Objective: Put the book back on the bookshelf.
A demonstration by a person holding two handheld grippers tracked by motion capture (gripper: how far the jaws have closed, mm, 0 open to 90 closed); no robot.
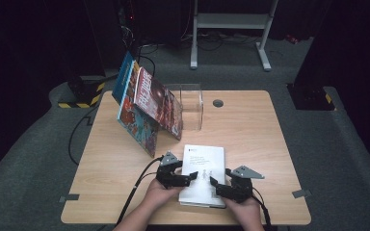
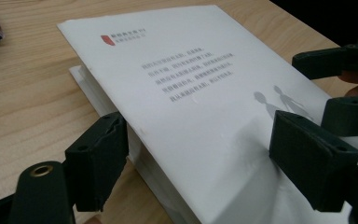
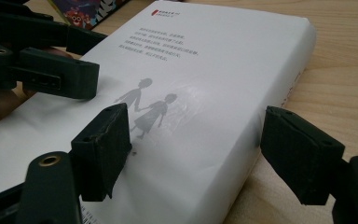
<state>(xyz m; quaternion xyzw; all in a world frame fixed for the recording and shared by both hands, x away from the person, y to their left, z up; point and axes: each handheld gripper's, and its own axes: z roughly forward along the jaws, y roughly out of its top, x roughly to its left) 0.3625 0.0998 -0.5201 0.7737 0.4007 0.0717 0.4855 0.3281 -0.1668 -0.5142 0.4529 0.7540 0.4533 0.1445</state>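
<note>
High view shows one white book at the table's near edge, left gripper and right gripper both spread apart astride its sides, two colourful books leaning far left.
</note>
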